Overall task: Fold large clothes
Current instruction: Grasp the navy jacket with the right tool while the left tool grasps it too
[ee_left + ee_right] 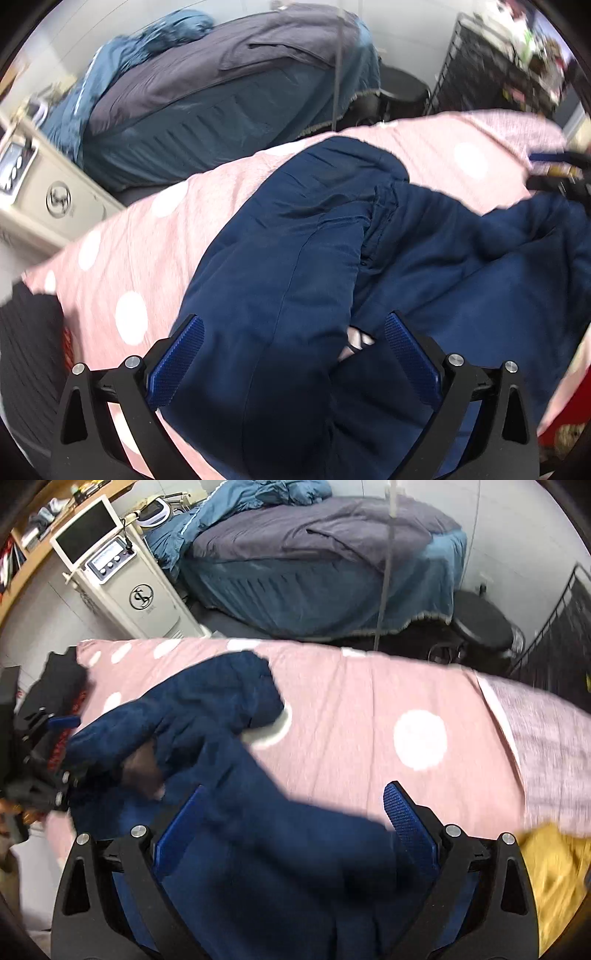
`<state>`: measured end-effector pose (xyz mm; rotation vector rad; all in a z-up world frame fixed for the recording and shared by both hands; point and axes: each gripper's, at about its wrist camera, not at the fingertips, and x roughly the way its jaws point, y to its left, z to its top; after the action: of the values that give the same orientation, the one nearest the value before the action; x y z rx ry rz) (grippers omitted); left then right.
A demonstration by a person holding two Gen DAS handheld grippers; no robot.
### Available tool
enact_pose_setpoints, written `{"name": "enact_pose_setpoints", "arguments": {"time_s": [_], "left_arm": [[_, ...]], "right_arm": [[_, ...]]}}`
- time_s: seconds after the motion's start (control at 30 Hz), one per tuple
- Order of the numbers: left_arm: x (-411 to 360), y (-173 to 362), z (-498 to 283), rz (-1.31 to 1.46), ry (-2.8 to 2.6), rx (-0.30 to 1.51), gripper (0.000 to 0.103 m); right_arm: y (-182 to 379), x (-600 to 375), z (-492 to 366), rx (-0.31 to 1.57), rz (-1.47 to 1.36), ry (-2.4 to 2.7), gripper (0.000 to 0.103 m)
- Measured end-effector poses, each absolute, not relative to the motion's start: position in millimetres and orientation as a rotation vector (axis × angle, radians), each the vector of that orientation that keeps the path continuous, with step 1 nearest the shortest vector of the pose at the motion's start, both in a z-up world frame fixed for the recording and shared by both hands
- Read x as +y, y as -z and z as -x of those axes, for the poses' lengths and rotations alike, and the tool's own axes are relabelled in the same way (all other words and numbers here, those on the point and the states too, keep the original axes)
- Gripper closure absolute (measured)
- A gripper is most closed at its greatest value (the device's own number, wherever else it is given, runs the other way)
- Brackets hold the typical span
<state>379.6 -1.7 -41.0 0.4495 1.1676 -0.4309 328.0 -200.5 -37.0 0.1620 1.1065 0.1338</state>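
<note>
The work looks to be in the early gathering stage of a fold: the navy padded jacket (295, 266) lies rumpled across the pink polka-dot bedcover (122, 258), not yet squared into any neat shape. The left gripper (293, 354) has its blue-padded fingers spread wide, with a thick bulge of jacket fabric lying between them and running forward and to its right; nothing is pinched. The right gripper (301, 823) is likewise spread, a fold of the same navy padded jacket (236, 775) passing between its fingers and stretching ahead and to its left, toward the other tool at the far left edge of its view. Bare bedcover lies ahead and to its right, and a yellow garment (554, 871) sits just beside its right finger. The next move probably calls for each tool to close on an edge or sleeve, then lift and draw the cloth flat, taking care to catch a single layer rather than a bunched handful.
</note>
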Motion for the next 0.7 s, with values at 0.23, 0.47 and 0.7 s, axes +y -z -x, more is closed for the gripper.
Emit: {"name": "enact_pose_setpoints", "arguments": {"time_s": [0.23, 0.47, 0.7], "left_arm": [[-14, 103, -397, -0.633, 0.302, 1.246, 0.007], [15, 123, -355, -0.510, 0.375, 1.246, 0.036], [73, 74, -292, -0.192, 0.309, 1.063, 0.086]], "right_arm": [[110, -137, -358, 1.266, -0.061, -0.232, 0.010], [128, -125, -332, 1.316, -0.107, -0.287, 0.081], [55, -162, -232, 1.098, -0.349, -0.372, 0.091]]}}
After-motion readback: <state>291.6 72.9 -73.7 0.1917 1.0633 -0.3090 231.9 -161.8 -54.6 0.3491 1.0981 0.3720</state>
